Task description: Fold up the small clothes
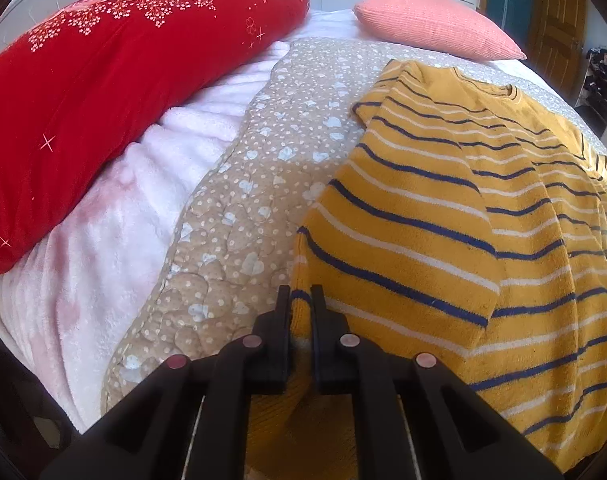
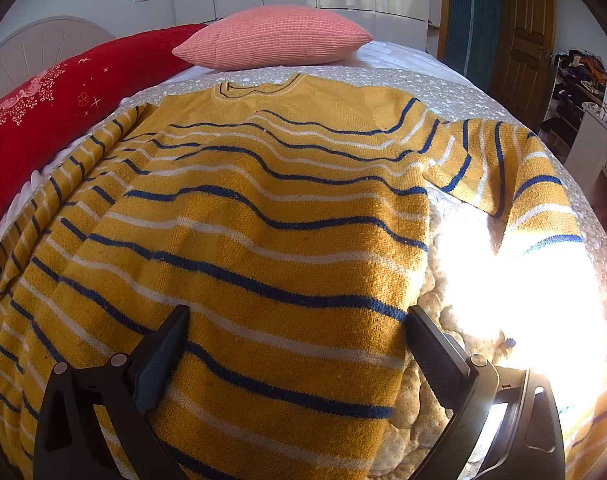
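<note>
I have the left gripper (image 1: 301,300) with its jaws clenched on the hem corner of the yellow striped sweater (image 2: 271,240), which lies spread on the bed's dotted quilt (image 1: 239,184), while my right gripper (image 2: 297,344) hangs released over its lower edge.

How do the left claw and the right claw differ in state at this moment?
The left claw is shut, pinching the side edge of the yellow striped sweater; the right claw is wide open and grips nothing. The left claw sits at the sweater's border beside the dotted quilt; the right claw straddles the sweater's body near its other edge. Both are low at the hem end, pointing toward the collar.
</note>
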Demonstrator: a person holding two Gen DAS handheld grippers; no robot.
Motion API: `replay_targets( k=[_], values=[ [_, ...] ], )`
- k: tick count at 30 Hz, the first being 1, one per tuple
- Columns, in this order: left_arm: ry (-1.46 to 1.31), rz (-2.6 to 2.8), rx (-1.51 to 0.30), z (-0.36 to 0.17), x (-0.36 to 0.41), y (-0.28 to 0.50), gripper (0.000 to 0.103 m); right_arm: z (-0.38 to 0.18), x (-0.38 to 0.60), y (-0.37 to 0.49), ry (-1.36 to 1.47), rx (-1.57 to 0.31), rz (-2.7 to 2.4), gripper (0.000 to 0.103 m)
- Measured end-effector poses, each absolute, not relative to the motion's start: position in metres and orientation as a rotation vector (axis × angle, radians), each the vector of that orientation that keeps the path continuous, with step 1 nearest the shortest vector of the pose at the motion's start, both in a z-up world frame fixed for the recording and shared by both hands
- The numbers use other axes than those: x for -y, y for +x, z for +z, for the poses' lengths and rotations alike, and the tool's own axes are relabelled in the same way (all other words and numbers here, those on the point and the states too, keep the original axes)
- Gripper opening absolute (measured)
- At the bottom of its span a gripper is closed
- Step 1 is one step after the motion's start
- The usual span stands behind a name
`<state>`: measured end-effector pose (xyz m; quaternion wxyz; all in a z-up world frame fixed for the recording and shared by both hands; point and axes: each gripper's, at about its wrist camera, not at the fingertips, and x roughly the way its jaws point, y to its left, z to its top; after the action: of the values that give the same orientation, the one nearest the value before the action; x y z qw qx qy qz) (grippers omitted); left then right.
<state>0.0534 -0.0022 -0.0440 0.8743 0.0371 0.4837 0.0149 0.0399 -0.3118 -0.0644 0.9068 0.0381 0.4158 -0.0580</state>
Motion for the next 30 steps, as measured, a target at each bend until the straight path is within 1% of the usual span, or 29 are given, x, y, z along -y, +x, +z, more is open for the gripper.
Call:
replay_targets(
  k=[5, 8, 10, 16, 19, 23, 26, 27, 29, 30],
  values=[
    [0.1, 0.019, -1.009, -0.047, 0.002, 0.054, 0.013, -0.064, 0.312, 0.04, 0.078, -0.858, -0.12, 0.103],
    [0.08, 0.019, -1.005, -0.049, 0.0, 0.055, 0.013, -0.064, 0.312, 0.04, 0.078, -0.857, -0.12, 0.103],
    [0.09, 0.02, -1.0, -0.049, 0.001, 0.054, 0.007, -0.064, 0.312, 0.04, 0.078, -0.857, -0.12, 0.103],
    [0.198, 0.074, -0.962, -0.037, 0.007, 0.049, 0.006, -0.064, 0.312, 0.04, 0.078, -0.857, -0.12, 0.103],
    [0.194, 0.173, -0.936, -0.025, -0.02, 0.054, 0.006, -0.065, 0.312, 0.04, 0.079, -0.857, -0.12, 0.103],
    [0.139, 0.414, -0.936, -0.018, -0.091, 0.073, 0.006, -0.064, 0.311, 0.04, 0.078, -0.857, -0.121, 0.103],
    [0.051, 0.466, -0.961, -0.012, -0.135, 0.078, 0.009, -0.064, 0.311, 0.04, 0.078, -0.856, -0.121, 0.103],
    [0.026, 0.449, -0.955, -0.009, -0.14, 0.075, 0.012, -0.065, 0.311, 0.04, 0.078, -0.856, -0.121, 0.103],
    [0.028, 0.425, -0.94, -0.003, -0.136, 0.066, 0.015, -0.064, 0.311, 0.04, 0.078, -0.855, -0.121, 0.103],
    [0.037, 0.413, -0.921, 0.003, -0.129, 0.058, 0.02, -0.064, 0.311, 0.04, 0.077, -0.855, -0.121, 0.103]
  ],
)
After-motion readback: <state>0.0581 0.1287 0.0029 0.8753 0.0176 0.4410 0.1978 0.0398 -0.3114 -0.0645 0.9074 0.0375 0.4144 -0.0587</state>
